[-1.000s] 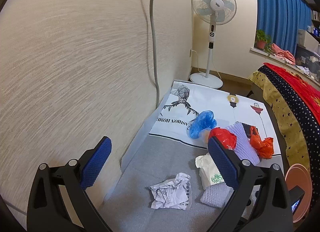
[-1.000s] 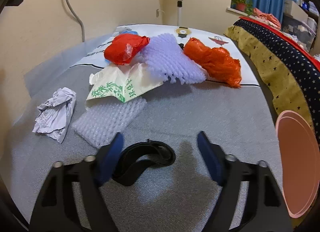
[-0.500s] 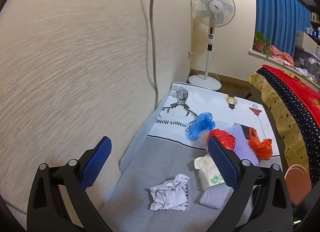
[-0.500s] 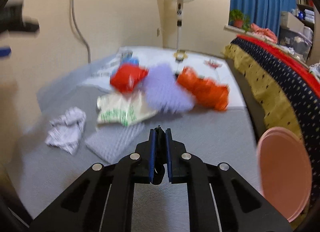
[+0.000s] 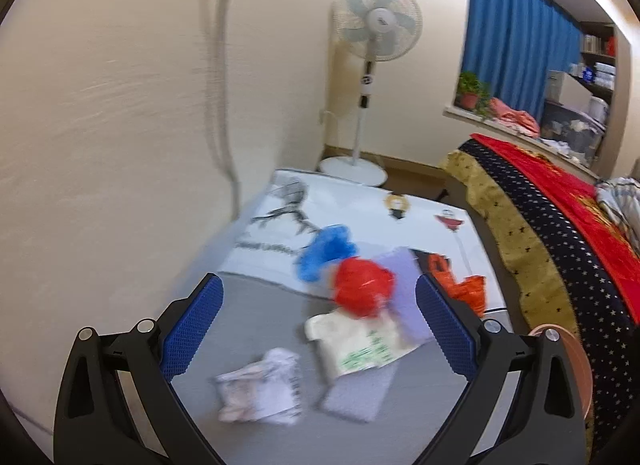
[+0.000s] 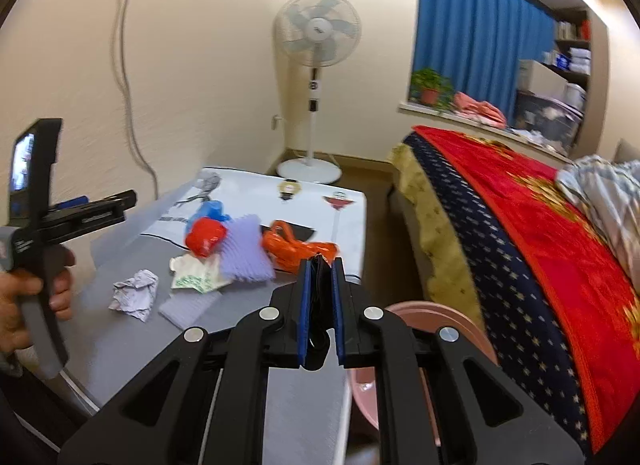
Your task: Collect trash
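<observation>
My right gripper point(image 6: 320, 265) is raised well above the grey table point(image 6: 304, 405) and is shut on a black strap point(image 6: 319, 305), which is pinched between its blue pads. On the table lie a crumpled white paper point(image 5: 260, 389), a paper bag with green print point(image 5: 360, 345), a foam sheet point(image 5: 356, 393), a red bag point(image 5: 362, 291), a blue bag point(image 5: 326, 251), a purple foam net point(image 5: 404, 289) and an orange bag point(image 5: 460, 289). My left gripper point(image 5: 318, 285) hangs open above the near left of this pile, holding nothing.
A pink bin point(image 6: 440, 321) stands off the table's right edge, below my right gripper. A bed with a red and starred cover point(image 6: 540, 245) runs along the right. A wall point(image 5: 120, 145) borders the table's left, and a standing fan point(image 6: 316, 45) is at the far end.
My right gripper closed on the black strap and lifted it off the table, up and towards the right. The left gripper shifted a little and its view swung right.
</observation>
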`<state>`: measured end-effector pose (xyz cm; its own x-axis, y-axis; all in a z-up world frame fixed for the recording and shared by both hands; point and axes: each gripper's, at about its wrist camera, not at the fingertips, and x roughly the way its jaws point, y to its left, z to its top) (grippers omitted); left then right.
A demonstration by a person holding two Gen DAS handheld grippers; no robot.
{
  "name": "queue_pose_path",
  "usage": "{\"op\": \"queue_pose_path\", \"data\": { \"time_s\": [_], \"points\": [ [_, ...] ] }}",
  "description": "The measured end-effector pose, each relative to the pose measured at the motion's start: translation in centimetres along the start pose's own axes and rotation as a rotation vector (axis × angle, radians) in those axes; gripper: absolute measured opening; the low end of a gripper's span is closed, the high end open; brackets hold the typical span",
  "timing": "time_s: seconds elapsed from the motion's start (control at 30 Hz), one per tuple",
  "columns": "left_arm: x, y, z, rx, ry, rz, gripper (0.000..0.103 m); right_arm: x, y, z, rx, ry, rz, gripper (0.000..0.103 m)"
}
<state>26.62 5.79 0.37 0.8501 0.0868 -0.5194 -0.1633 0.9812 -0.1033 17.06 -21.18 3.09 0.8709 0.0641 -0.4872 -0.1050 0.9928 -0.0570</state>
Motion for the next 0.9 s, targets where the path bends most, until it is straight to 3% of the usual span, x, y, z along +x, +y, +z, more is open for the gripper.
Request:
{"op": "queue_pose_path", "data": {
  "time_s": [0.13,0.27,0.43,0.8,0.83,0.9],
  "points": [
    [4.0,-2.7,-0.5,0.024,0.008,-0.033,0.094,1.3,-1.9,-1.4,0.042,0.046,-0.010,0.011],
    [8.6,-3.4,-1.7,-0.007,0.043,-0.029,0.094,2.4,-3.7,-2.2,0.044,0.085,-0.041,0.011],
    [12.8,-4.1,-3.4,0.045,0.075,-0.005,0.094,3.7,-4.8,-2.5,0.048,0.123,-0.043,0.011],
    [16.4,-3.2,-5.2,0.040,0.097,0.009,0.093,4.5,-3.6,-3.2,-0.002,0.154,-0.035,0.012],
    [16.5,-3.3,-5.4,0.053,0.099,0.011,0.092,4.6,-3.6,-3.2,-0.001,0.157,-0.037,0.012],
    [16.7,-3.5,-5.5,0.067,0.100,-0.007,0.073,4.8,-3.5,-3.3,-0.002,0.162,-0.040,0.012]
  ]
}}
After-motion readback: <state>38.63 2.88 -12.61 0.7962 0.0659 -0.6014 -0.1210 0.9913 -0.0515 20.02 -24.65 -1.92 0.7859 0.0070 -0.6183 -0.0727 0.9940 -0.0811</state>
